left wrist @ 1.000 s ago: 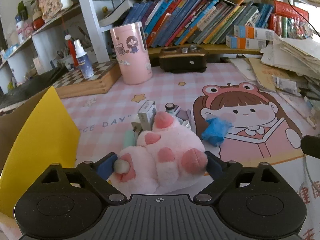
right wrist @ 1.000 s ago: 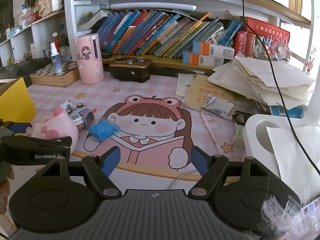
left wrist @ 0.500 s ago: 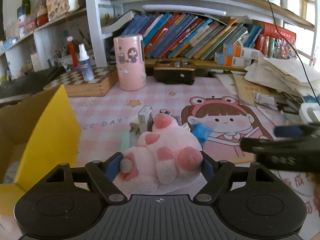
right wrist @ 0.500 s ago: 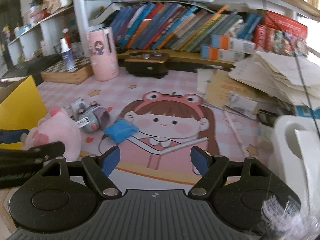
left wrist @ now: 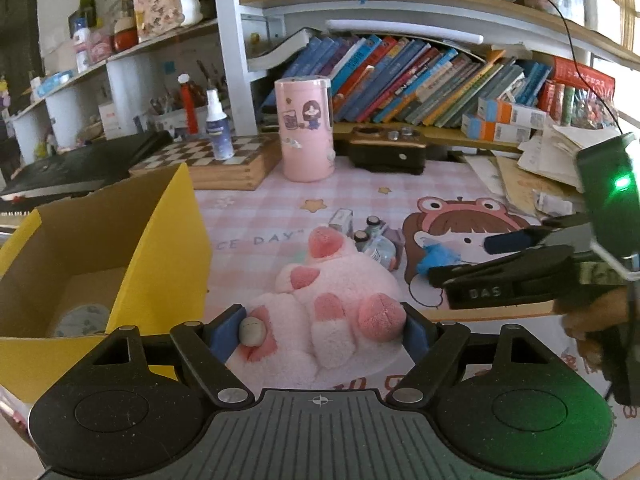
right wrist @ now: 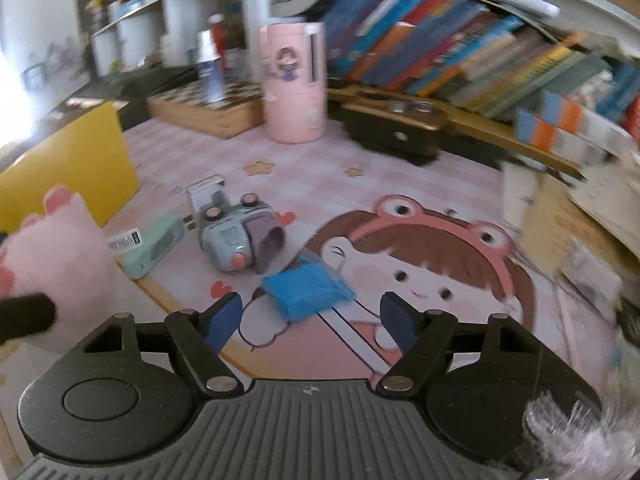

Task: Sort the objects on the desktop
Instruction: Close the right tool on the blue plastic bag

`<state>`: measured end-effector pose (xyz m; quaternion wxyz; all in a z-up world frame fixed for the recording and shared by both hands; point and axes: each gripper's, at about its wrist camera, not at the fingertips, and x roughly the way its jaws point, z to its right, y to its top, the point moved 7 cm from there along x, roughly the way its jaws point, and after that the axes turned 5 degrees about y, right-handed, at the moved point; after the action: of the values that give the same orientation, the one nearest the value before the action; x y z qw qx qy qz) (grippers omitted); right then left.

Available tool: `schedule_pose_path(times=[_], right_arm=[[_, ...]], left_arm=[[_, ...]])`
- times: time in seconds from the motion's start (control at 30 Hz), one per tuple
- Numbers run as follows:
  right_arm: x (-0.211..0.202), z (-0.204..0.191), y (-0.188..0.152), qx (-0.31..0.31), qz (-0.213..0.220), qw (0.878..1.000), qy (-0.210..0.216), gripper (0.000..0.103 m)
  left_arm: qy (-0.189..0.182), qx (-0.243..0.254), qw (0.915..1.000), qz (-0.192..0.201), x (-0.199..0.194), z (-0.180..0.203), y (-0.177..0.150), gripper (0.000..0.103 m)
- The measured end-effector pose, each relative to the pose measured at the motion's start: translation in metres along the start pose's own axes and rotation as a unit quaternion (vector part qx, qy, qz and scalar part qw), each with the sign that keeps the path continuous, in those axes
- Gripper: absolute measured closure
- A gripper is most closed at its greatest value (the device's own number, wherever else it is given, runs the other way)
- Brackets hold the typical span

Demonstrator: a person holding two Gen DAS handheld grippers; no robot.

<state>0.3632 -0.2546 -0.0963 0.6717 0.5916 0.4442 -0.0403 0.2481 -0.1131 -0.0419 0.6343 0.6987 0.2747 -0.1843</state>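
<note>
plush (left wrist: 332,304) sat between the left gripper (left wrist: 320,330)'s blue pads, both pads pressed into its fur, so the claw was closed on it and held it clear of the mat (left wrist: 256,216). the box (left wrist: 120,248) stood open just to the left, with a tape roll (left wrist: 80,318) inside; my guess was that the toy was held there for a drop into it. the right gripper (left wrist: 520,268) reached in from the right, near the blue cloth (left wrist: 436,254).

from the right wrist, its jaws were wide apart and empty, set just short of the cloth (right wrist: 308,290), likely the next pick. a toy camera (right wrist: 236,236) and a mint case (right wrist: 154,246) lay beyond. this view was blurred, so contact with the cloth was hard to judge.
</note>
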Motion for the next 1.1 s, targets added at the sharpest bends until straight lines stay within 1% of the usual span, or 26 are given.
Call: schedule_pose_path(times=[0.13, 0.27, 0.33, 0.37, 0.43, 0.5, 0.53, 0.6, 0.73, 0.93, 1.1], right_arm=[[0.022, 0.001, 0.003, -0.025, -0.017, 1.000, 0.006, 0.028], [0.035, 0.001, 0.004, -0.027, -0.027, 0.999, 0.014, 0.029], [0.038, 0.000, 0.003, -0.026, -0.031, 0.999, 0.019, 0.036], [0.040, 0.001, 0.003, -0.023, -0.034, 0.999, 0.021, 0.038], [0.039, 0.002, 0.003, -0.019, -0.030, 0.999, 0.017, 0.044], [0.038, 0.002, 0.003, -0.017, -0.029, 0.999, 0.010, 0.048], [0.037, 0.002, 0.003, -0.016, -0.027, 0.999, 0.007, 0.054], [0.034, 0.001, 0.003, -0.020, -0.026, 0.999, -0.002, 0.059], [0.024, -0.001, 0.001, -0.011, -0.025, 0.999, -0.017, 0.062], [-0.008, -0.012, 0.004, 0.013, 0.000, 1.000, -0.017, 0.062], [-0.035, -0.022, 0.000, 0.046, 0.007, 0.999, -0.019, 0.062]], left_arm=[[-0.001, -0.004, 1.0000, 0.003, 0.000, 0.001, 0.001, 0.022], [-0.003, -0.007, 1.0000, 0.004, 0.000, 0.001, 0.002, 0.022], [-0.005, -0.008, 0.9999, 0.005, 0.000, 0.001, 0.003, 0.022], [-0.005, -0.009, 0.9999, 0.006, 0.000, 0.001, 0.003, 0.022], [-0.007, -0.010, 0.9999, 0.008, -0.001, 0.001, 0.003, 0.022], [-0.009, -0.011, 0.9998, 0.011, -0.001, 0.001, 0.004, 0.022], [-0.010, -0.011, 0.9998, 0.013, -0.002, 0.001, 0.005, 0.022], [-0.013, -0.011, 0.9997, 0.017, -0.003, 0.001, 0.006, 0.022], [-0.019, -0.013, 0.9994, 0.027, -0.008, 0.001, 0.007, 0.022], [-0.031, -0.017, 0.9987, 0.037, -0.014, 0.001, 0.007, 0.022], [-0.043, -0.019, 0.9978, 0.047, -0.022, 0.000, 0.005, 0.022]])
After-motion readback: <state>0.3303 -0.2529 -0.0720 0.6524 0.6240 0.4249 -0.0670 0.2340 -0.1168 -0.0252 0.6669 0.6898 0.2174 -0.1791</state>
